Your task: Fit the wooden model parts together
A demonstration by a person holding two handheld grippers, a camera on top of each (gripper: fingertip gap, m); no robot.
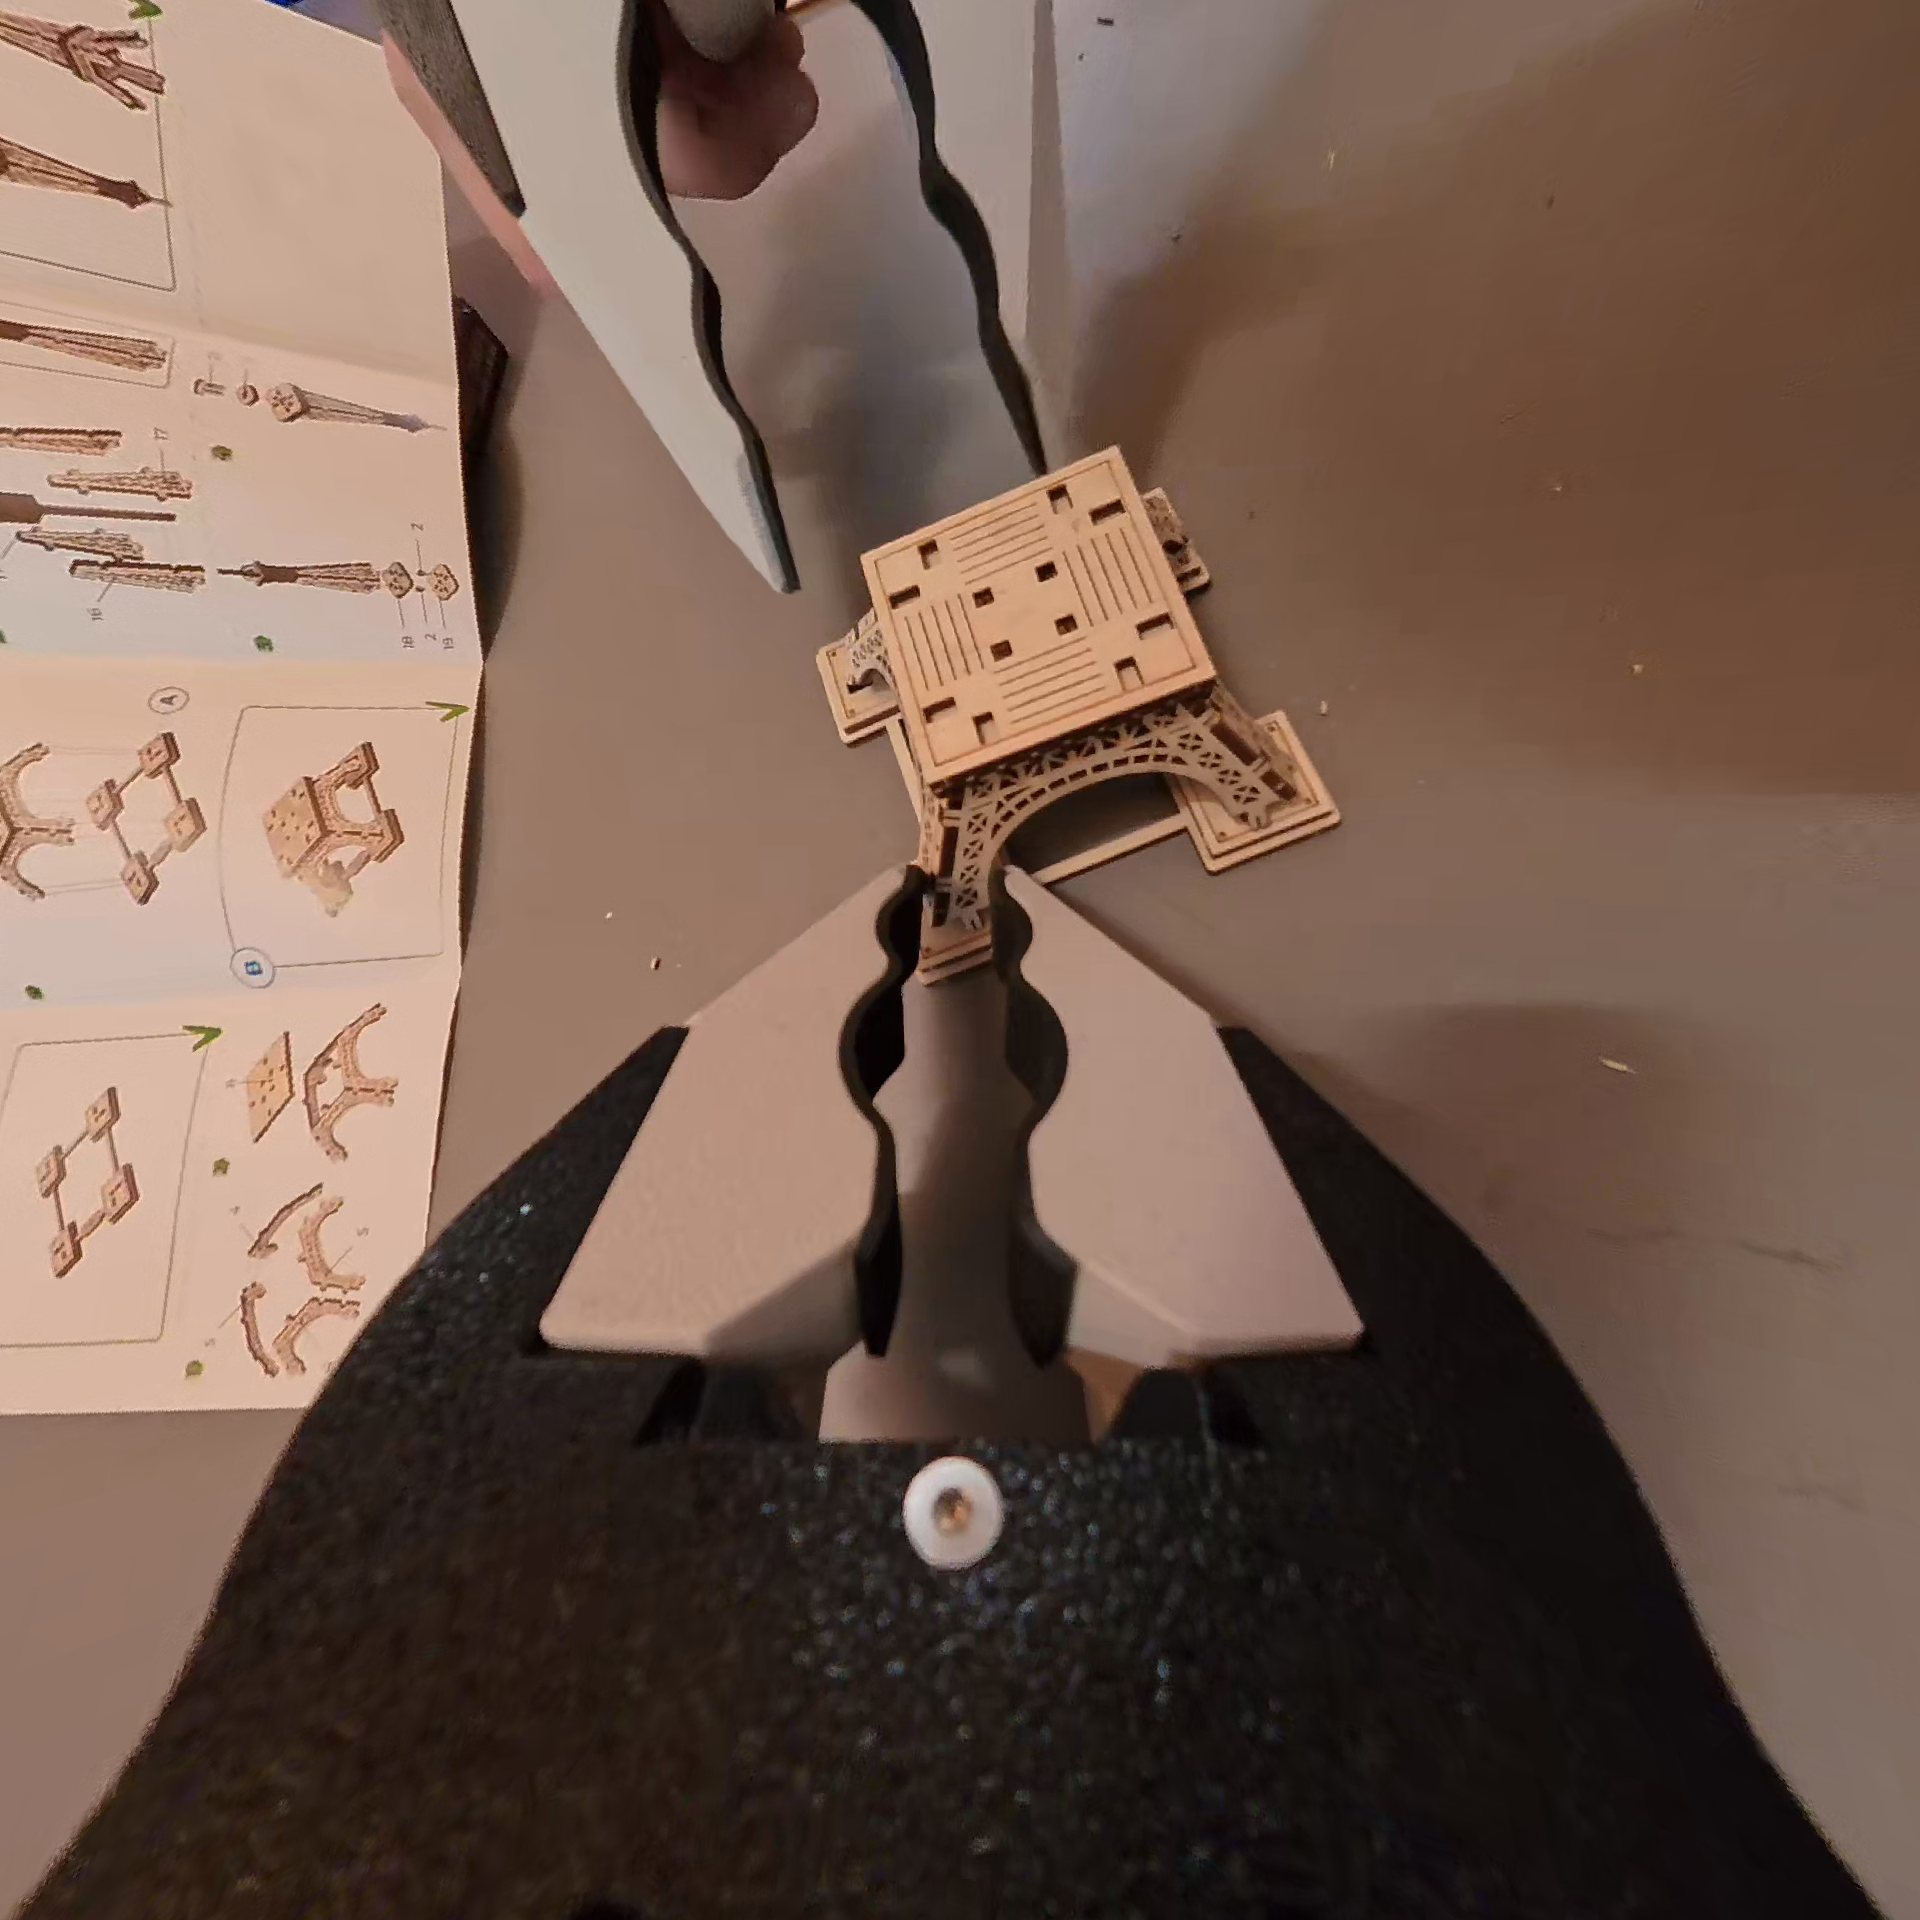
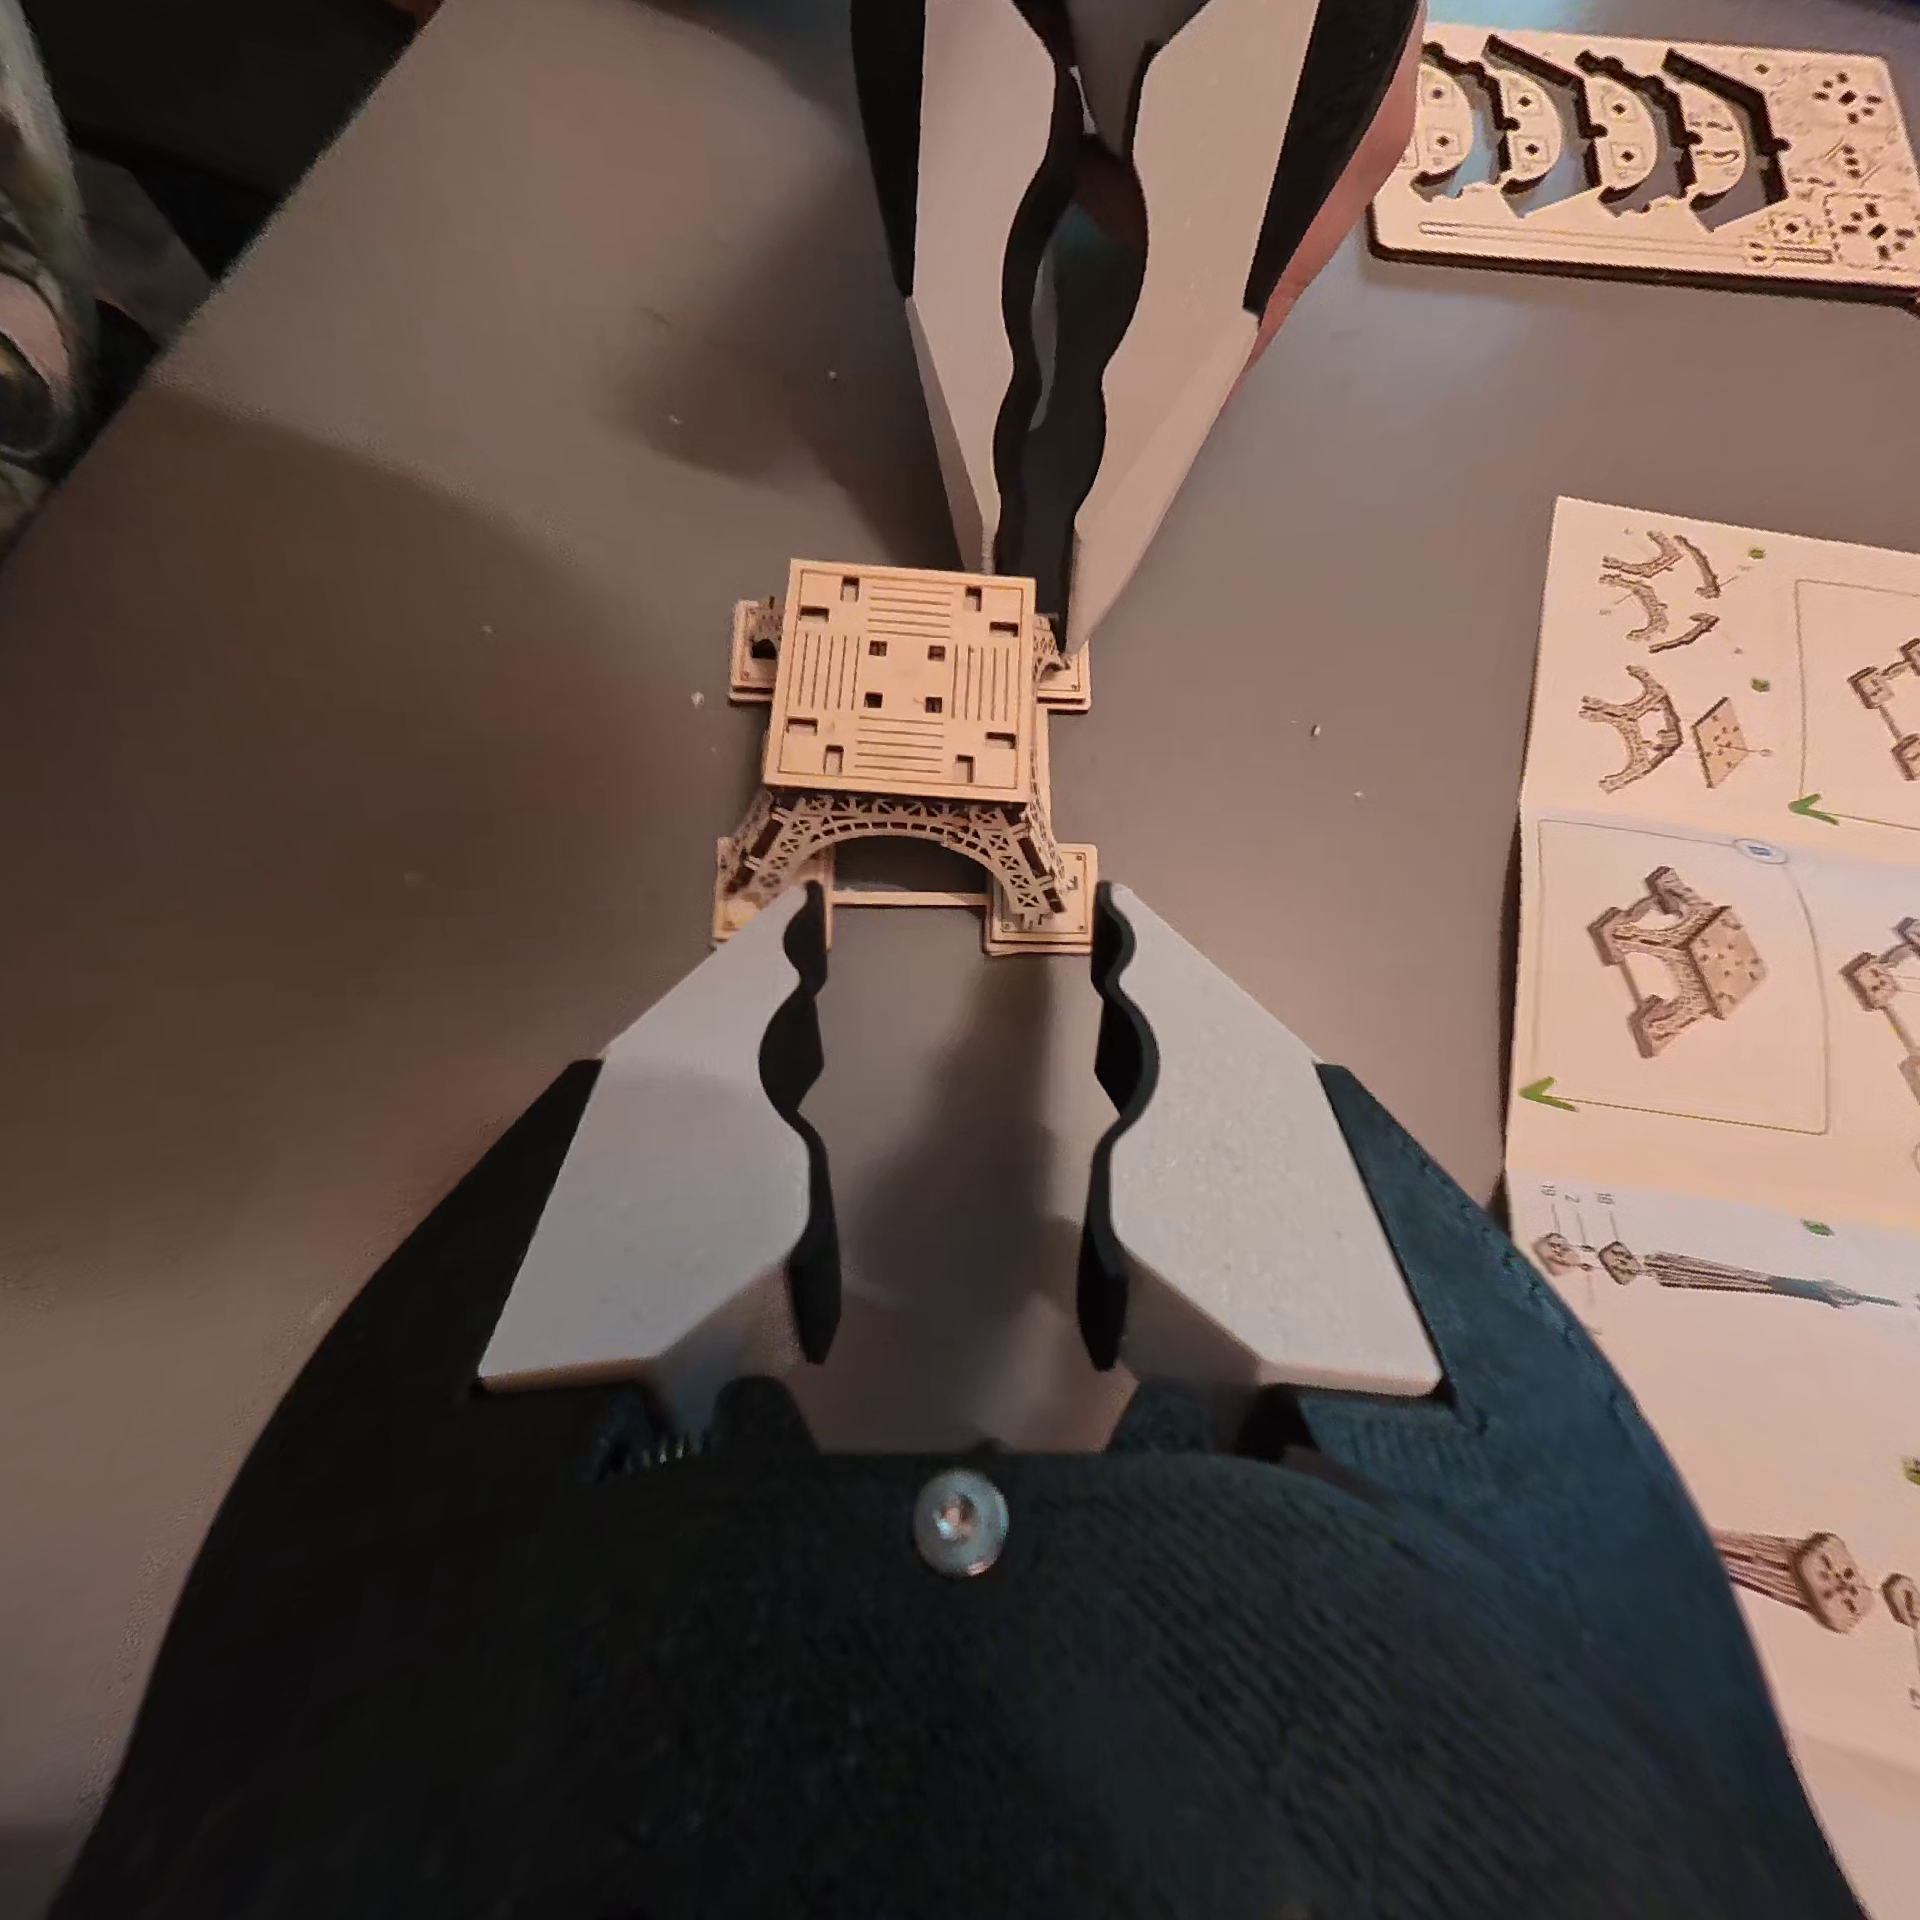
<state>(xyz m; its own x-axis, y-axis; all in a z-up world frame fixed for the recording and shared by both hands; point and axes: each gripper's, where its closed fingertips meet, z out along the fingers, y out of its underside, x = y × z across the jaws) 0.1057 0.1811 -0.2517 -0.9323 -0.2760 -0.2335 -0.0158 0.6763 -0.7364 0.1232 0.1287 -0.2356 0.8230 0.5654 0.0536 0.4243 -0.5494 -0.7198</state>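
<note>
A pale wooden tower base (image 1: pixel 1039 623), with a square slotted top, lattice arch legs and square foot pads, stands on the grey table (image 1: pixel 1507 416). My left gripper (image 1: pixel 958 894) is shut on the near corner leg of the base. In the right wrist view (image 2: pixel 1039 597) it comes down at the far right corner of the base (image 2: pixel 902 686). My right gripper (image 2: pixel 956 899) is open and empty, with its fingertips just in front of the two near foot pads. In the left wrist view it shows behind the base (image 1: pixel 909 509).
A folded instruction sheet (image 1: pixel 229 831) lies beside the base and also shows in the right wrist view (image 2: pixel 1714 935). A wooden part sheet with cut-outs (image 2: pixel 1642 145) lies at the far right. The table's rounded edge (image 2: pixel 208 312) runs along the left. A hand (image 1: pixel 727 114) holds the right gripper. My hands' fingertips stand some 7 cm from each other.
</note>
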